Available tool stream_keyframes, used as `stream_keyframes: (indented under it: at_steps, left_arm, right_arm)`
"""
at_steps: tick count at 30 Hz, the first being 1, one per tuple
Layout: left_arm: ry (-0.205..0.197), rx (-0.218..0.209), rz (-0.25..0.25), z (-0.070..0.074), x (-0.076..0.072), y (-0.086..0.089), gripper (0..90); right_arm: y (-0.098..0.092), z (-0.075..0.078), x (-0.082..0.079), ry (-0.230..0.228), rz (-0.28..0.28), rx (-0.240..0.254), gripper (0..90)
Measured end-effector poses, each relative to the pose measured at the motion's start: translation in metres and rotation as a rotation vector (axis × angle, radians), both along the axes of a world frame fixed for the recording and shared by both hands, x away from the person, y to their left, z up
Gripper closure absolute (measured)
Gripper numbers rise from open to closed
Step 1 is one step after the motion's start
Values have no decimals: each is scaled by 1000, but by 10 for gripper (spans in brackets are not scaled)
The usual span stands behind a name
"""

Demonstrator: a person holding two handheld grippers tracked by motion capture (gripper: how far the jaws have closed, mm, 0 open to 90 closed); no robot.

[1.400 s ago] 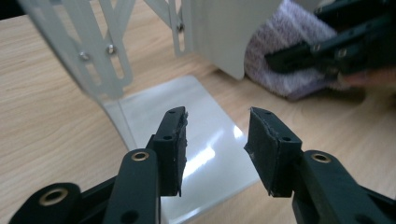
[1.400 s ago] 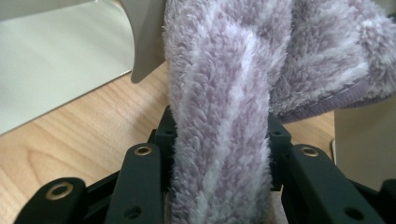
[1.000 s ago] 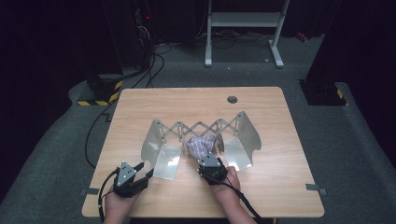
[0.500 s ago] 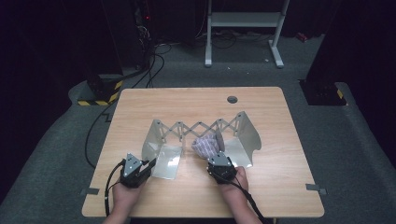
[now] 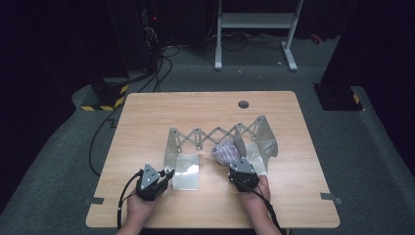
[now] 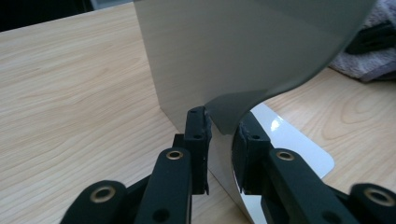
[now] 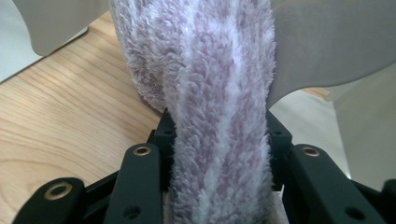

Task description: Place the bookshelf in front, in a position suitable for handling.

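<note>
At lower left of the high view, the left gripper [image 5: 167,175] has just been closing and now clasps the near edge of the metal rack's [image 5: 220,137] left panel [image 6: 243,60]. Right of centre, the right gripper [image 5: 239,167] clenches the purple towel [image 5: 226,152], which lies between the rack's panels on the table [image 5: 147,122]

wooden table [image 5: 161,112], grey carpet [image 5: 58,161], dark room

1. I can read no text, label, brand or number anywhere from here.
2. The one sign I see is yellow-and-black hazard striping [image 5: 100,105] on the floor, wordless.
</note>
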State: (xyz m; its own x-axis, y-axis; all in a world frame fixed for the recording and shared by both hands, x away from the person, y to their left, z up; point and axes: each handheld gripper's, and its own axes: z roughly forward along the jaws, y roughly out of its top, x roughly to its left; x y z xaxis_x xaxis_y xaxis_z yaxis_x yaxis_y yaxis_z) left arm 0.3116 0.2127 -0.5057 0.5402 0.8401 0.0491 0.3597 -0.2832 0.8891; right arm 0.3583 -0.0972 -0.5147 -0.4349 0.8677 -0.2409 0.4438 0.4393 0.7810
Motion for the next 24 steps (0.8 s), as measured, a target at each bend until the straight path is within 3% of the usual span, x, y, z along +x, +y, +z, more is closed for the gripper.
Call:
stream_keyframes:
  at_steps: [4, 11, 17, 24]
  left_arm:
    - [-8, 0, -12, -1, -1, -2, 754]
    - [-3, -6, -17, -5, -2, 3, 684]
    - [-20, 20, -28, -4, -3, 1, 764]
    - [-16, 13, -10, -4, -4, 11, 798]
  right_arm:
    - [-3, 0, -5, 1, 4, 15, 609]
    - [11, 3, -15, 16, 53, 52, 606]
    - [31, 1, -18, 31, 92, 63, 600]
    - [50, 4, -22, 30, 138, 58, 599]
